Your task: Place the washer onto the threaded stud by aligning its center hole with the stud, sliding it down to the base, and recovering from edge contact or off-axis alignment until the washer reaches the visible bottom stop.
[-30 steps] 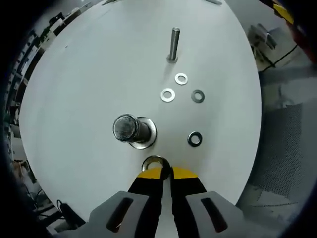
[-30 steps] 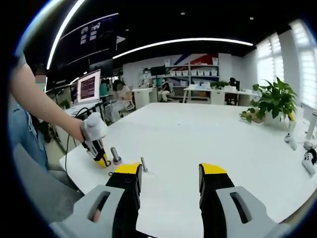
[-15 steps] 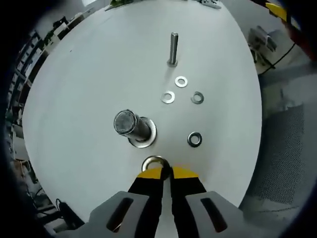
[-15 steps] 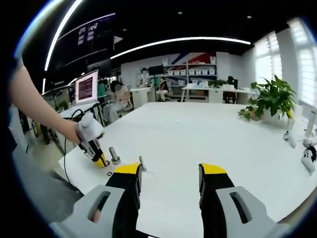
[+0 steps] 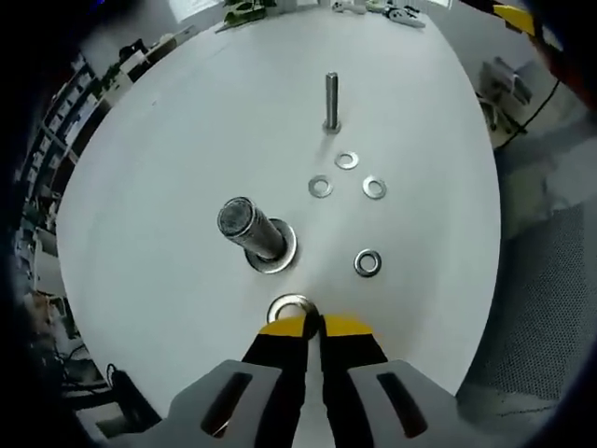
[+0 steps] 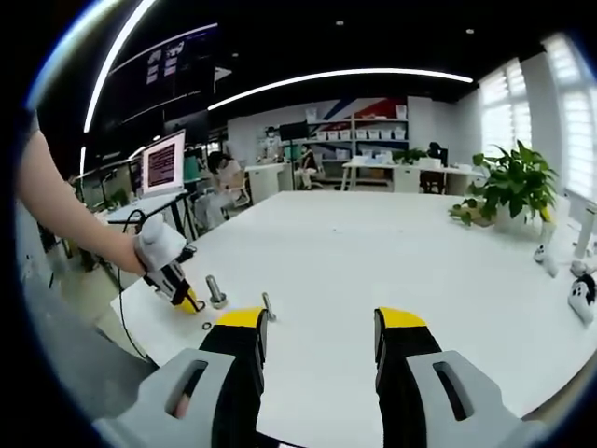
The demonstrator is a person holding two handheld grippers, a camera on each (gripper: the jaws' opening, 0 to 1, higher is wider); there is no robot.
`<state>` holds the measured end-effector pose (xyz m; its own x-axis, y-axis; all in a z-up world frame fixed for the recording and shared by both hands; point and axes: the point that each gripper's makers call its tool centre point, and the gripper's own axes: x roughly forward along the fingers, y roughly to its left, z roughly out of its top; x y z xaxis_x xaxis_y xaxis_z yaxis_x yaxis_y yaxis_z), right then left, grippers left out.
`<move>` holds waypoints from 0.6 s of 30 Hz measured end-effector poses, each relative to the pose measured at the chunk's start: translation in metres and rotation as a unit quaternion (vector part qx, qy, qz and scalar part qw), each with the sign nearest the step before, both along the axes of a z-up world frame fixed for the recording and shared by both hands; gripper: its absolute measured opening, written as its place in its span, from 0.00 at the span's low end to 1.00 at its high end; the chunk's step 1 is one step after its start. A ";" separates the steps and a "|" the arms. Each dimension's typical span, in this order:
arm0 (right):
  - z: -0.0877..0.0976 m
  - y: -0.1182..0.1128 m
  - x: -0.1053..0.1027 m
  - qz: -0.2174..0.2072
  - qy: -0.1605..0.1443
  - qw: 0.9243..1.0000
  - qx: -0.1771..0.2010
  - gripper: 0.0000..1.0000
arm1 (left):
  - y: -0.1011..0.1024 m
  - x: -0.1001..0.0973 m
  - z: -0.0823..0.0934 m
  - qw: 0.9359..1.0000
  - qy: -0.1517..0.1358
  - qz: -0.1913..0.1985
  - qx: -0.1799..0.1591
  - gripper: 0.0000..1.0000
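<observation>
Left gripper (image 5: 312, 322), jaws pinched on the rim of a washer (image 5: 290, 307) at lower centre of the left gripper view, hovers low over the white table (image 5: 168, 168) just below the thick stud (image 5: 250, 230), which stands tilted in frame with a washer at its base. Four loose washers (image 5: 346, 161) lie beyond, before a slim bolt (image 5: 330, 99) at top centre. The table's edge curves close on the right. Right gripper (image 6: 317, 336), jaws wide apart and empty, points across open tabletop toward a potted plant (image 6: 508, 191) at right.
</observation>
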<state>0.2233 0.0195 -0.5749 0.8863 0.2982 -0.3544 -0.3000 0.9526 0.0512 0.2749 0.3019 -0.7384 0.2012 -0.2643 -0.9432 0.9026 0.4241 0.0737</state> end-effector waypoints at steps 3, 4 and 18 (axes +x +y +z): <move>0.000 0.002 0.000 0.002 0.000 1.000 0.002 0.48 | -0.001 0.002 0.008 1.000 -0.009 0.000 -0.006 0.01; 0.000 0.002 0.000 0.003 0.000 1.000 0.002 0.48 | -0.002 0.003 0.010 1.000 -0.011 -0.001 -0.007 0.01; 0.000 0.006 -0.001 0.010 0.000 1.000 0.006 0.48 | 0.002 0.003 0.030 0.999 -0.046 -0.010 -0.014 0.01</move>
